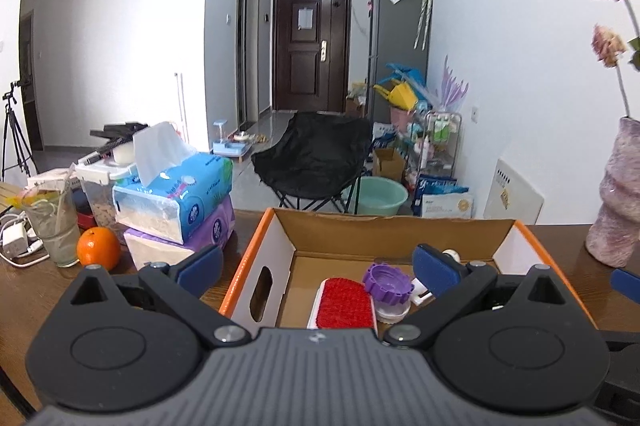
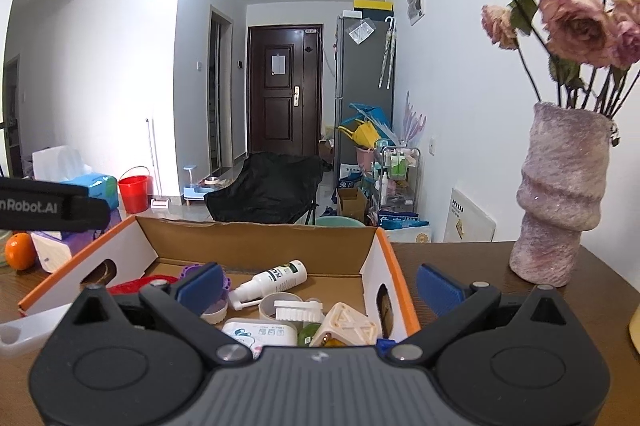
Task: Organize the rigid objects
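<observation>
Lettering "Robot.AI" is showing on the left gripper [image 2: 52, 206]; both it and the right gripper [image 2: 318, 284] are hovering, fingers spread, empty, over the cardboard box [image 2: 256, 246] holding the spray bottle [image 2: 276, 278] near its far wall, label unreadable.

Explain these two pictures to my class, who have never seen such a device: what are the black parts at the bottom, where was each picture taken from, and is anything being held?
There is no robot here. A person holds a two-finger claw in each hand, and a wide-angle camera on each looks forward along its blue-padded fingers. One picture comes from the left claw, the other from the right claw. Both claws are open and hold nothing.

Both hover over an orange-edged cardboard box on a brown wooden table. In the box lie a red brush, a purple lid, a white spray bottle and other small items.

On the table beside the box stand tissue packs, an orange, a glass and a pink vase of dried roses.
</observation>
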Demonstrator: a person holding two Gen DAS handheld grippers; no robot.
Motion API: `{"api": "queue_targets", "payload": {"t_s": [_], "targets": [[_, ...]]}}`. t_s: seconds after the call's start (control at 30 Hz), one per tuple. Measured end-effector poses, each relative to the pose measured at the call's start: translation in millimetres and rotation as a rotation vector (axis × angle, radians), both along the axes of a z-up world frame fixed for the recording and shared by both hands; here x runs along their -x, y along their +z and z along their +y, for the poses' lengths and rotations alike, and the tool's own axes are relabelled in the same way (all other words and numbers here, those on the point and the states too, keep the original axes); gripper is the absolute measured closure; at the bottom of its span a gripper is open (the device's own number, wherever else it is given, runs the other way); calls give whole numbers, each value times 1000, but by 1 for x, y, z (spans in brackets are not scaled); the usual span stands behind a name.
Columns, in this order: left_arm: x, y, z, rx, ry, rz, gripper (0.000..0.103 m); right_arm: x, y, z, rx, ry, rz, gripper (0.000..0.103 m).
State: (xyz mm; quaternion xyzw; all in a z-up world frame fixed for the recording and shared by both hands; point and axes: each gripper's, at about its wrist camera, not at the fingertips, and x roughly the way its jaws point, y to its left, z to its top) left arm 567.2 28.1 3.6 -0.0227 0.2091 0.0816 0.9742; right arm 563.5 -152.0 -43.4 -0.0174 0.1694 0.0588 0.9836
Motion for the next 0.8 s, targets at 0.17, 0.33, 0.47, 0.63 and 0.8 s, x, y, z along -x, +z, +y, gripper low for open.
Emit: {"api": "queue_targets", "payload": {"t_s": [0.17,0.33,0.47,0.63,0.8], "targets": [[29,10,-1,-7,-6,-43,0,29,13,-10,-18,0,-23,0],[67,19,2,-2,-15,-60,0,68,29,-21,-32,-2,-55,0],[106,27,4,-5,-27,-78,0,104,41,-30,-45,2,-80,0],[158,37,7,1,-50,-81,0,155,58,-40,-55,-4,-110,0],[221,46,6,-11,-64,-104,0,215,68,-50,-61,2,-126,0]]}}
